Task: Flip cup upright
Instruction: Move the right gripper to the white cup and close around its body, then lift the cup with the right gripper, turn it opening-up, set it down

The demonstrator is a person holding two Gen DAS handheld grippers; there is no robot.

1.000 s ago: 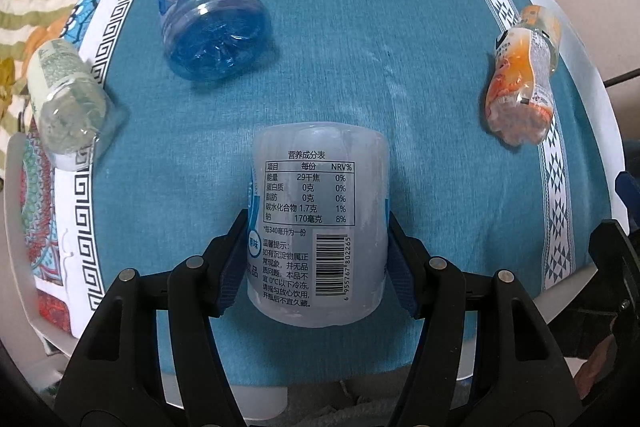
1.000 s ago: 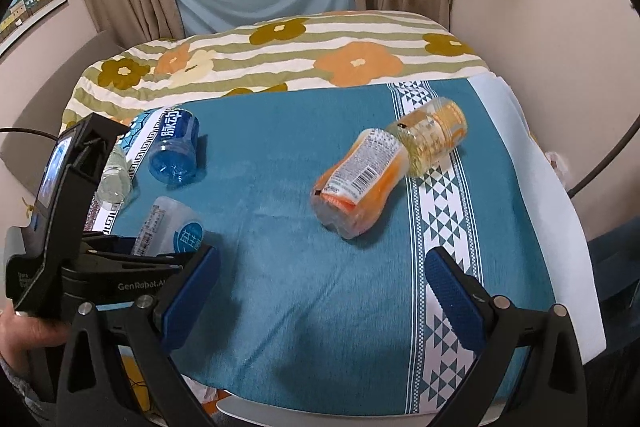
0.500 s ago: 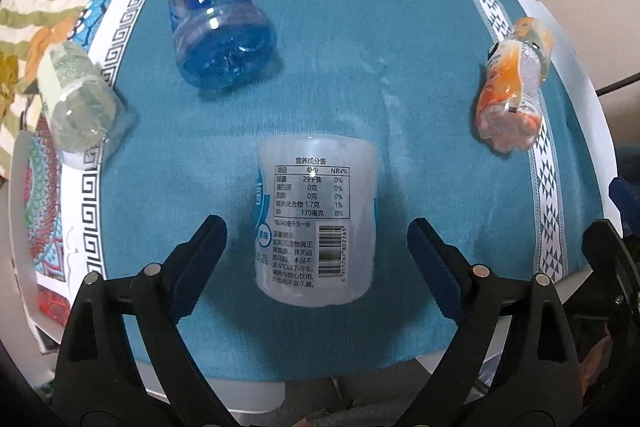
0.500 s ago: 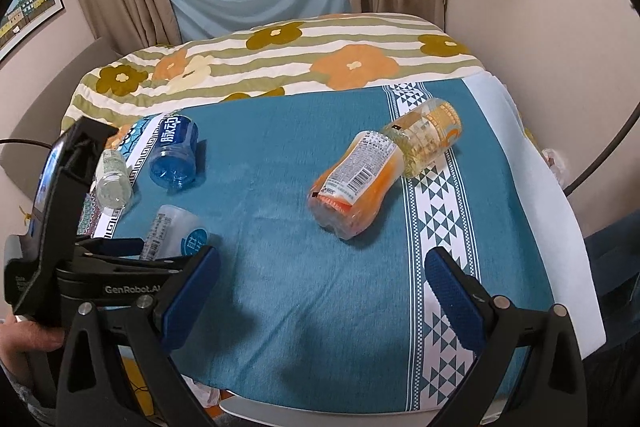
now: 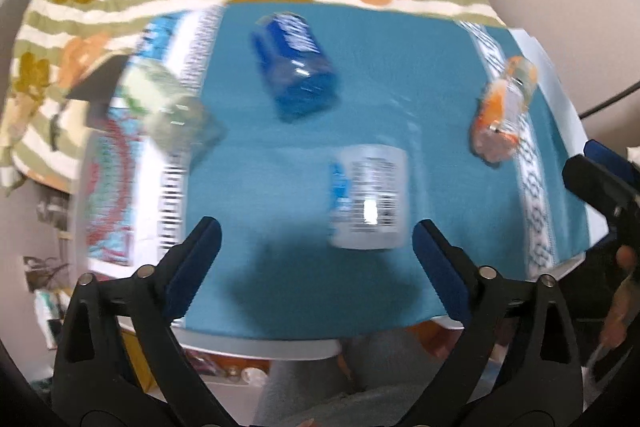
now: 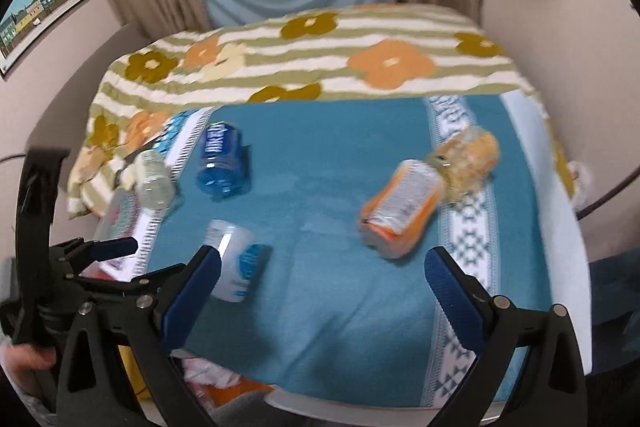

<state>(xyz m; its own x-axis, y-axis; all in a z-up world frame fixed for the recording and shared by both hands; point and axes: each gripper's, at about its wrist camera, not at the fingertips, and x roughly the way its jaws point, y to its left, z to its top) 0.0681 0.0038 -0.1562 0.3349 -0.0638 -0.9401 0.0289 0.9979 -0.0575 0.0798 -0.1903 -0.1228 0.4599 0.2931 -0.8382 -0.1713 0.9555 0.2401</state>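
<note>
A clear cup with a white label (image 5: 368, 197) sits free on the teal cloth; whether it stands or lies I cannot tell through the blur. It also shows in the right wrist view (image 6: 234, 259). My left gripper (image 5: 316, 259) is open and empty, pulled back from the cup near the table's front edge. My right gripper (image 6: 320, 287) is open and empty, above the front of the table. The left gripper's fingers (image 6: 116, 247) show at the left of the right wrist view.
A blue cup (image 5: 296, 75), a clear green-labelled cup (image 5: 168, 107) and an orange cup (image 5: 500, 115) lie on their sides on the teal cloth (image 5: 400, 67). A yellow cup (image 6: 468, 159) lies beside the orange one (image 6: 400, 211). A floral blanket (image 6: 320, 59) lies behind.
My left gripper opened, let go of the white-labelled cup and drew back and left. The right gripper pulled back slightly. Both views are now motion-blurred.
</note>
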